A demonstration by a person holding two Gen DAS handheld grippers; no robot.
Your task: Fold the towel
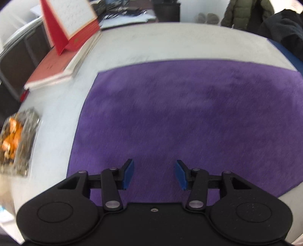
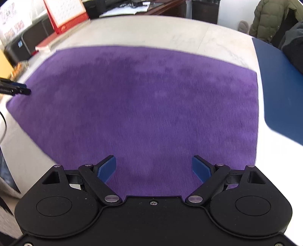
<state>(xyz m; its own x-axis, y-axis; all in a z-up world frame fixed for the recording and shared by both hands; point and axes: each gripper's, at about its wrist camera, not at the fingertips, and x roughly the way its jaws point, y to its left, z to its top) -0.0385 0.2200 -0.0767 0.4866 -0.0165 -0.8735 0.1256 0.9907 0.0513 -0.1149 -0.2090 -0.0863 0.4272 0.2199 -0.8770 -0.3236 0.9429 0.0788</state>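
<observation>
A purple towel (image 1: 189,117) lies spread flat on the white table (image 1: 151,41). In the left wrist view my left gripper (image 1: 155,169) hovers over the towel's near left part, jaws apart with only cloth below them. In the right wrist view the same towel (image 2: 147,106) fills the middle, and my right gripper (image 2: 153,164) hangs over its near edge with the blue pads (image 2: 107,168) spread wide and nothing between them. The left gripper's tip (image 2: 19,90) shows at the left edge of that view, above the towel's left side.
A red desk calendar (image 1: 68,24) stands on a stack of books (image 1: 56,70) at the back left. A clear tray of orange snacks (image 1: 17,140) sits left of the towel. A blue mat (image 2: 280,90) lies to the right. Dark jackets (image 1: 250,13) hang behind.
</observation>
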